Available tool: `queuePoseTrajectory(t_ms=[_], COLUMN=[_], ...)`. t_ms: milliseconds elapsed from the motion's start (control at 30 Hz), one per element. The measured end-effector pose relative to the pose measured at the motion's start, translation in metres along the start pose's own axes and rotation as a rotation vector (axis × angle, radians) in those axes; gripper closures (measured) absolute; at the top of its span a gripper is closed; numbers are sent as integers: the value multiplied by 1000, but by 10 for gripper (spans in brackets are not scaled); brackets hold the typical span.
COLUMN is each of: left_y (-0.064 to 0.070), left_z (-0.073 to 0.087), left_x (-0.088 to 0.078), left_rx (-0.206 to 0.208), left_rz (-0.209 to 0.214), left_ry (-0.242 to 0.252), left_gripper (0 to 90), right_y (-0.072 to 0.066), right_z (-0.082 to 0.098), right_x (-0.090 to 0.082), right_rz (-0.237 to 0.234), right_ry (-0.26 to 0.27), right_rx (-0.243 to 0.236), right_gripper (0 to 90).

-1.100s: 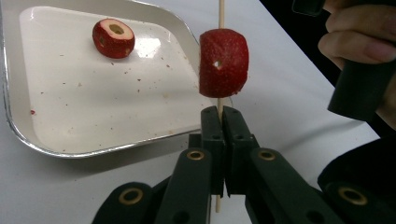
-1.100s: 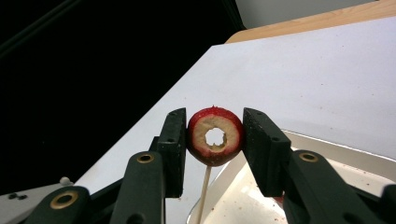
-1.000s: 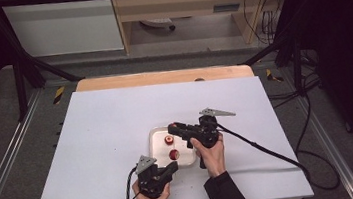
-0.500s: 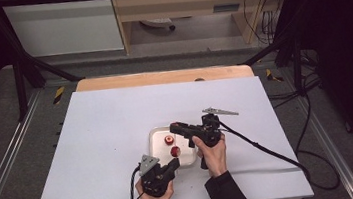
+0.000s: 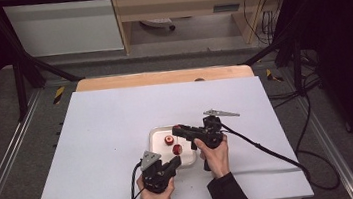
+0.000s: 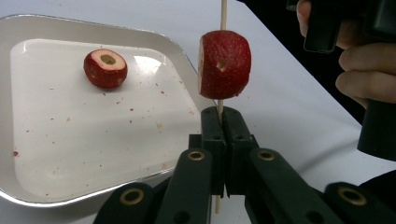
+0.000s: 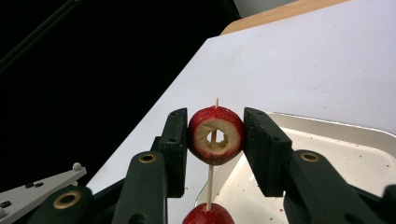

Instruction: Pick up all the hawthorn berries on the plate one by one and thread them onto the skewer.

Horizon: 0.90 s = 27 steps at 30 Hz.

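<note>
On the left, the left gripper (image 6: 223, 140) is clamped tight on the lower end of a thin wooden skewer (image 6: 223, 14), holding it upright beside the white tray (image 6: 28, 186), with one red fruit (image 6: 224, 65) already threaded just above the jaws and a spare fruit (image 6: 105, 68) lying in the tray. To the right, the right gripper (image 7: 215, 140) grips a cored fruit (image 7: 215, 135) on the stick's tip. Push straight down the stick, keeping it steady so it neither bends nor splits the fruit.
</note>
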State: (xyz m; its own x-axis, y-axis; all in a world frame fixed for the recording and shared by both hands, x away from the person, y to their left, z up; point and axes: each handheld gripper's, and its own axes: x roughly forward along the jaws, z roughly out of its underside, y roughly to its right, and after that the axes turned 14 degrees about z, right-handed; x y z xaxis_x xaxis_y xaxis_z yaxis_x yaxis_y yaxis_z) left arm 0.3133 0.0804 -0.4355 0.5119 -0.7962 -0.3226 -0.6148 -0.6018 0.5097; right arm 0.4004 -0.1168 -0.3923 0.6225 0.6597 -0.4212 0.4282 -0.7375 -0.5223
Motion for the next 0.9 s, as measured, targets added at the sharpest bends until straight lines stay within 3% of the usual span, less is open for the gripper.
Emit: queuePoseTrajectory(t_ms=[233, 333, 467, 567, 667, 733, 900], left_y=[2, 1, 4, 2, 0, -1, -3], left_z=[1, 1, 4, 3, 3, 4, 4], left_x=[1, 3, 6, 3, 2, 3, 3], left_rx=[42, 38, 66, 61, 8, 1, 19], left_rz=[-1, 11, -24, -13, 76, 94, 60], left_ry=[3, -6, -13, 5, 22, 22, 16], left_gripper=[890, 890, 890, 890, 891, 890, 890], right_y=[3, 4, 6, 6, 6, 6, 9], right_z=[-2, -1, 2, 2, 2, 3, 3], right_x=[-4, -4, -4, -5, -6, -5, -6], right_rz=[5, 6, 12, 16, -18, -29, -25], right_ry=[-13, -16, -21, -16, -3, -3, -15], right_rx=[27, 25, 44, 47, 42, 42, 49], right_gripper=[622, 622, 623, 623, 624, 624, 624])
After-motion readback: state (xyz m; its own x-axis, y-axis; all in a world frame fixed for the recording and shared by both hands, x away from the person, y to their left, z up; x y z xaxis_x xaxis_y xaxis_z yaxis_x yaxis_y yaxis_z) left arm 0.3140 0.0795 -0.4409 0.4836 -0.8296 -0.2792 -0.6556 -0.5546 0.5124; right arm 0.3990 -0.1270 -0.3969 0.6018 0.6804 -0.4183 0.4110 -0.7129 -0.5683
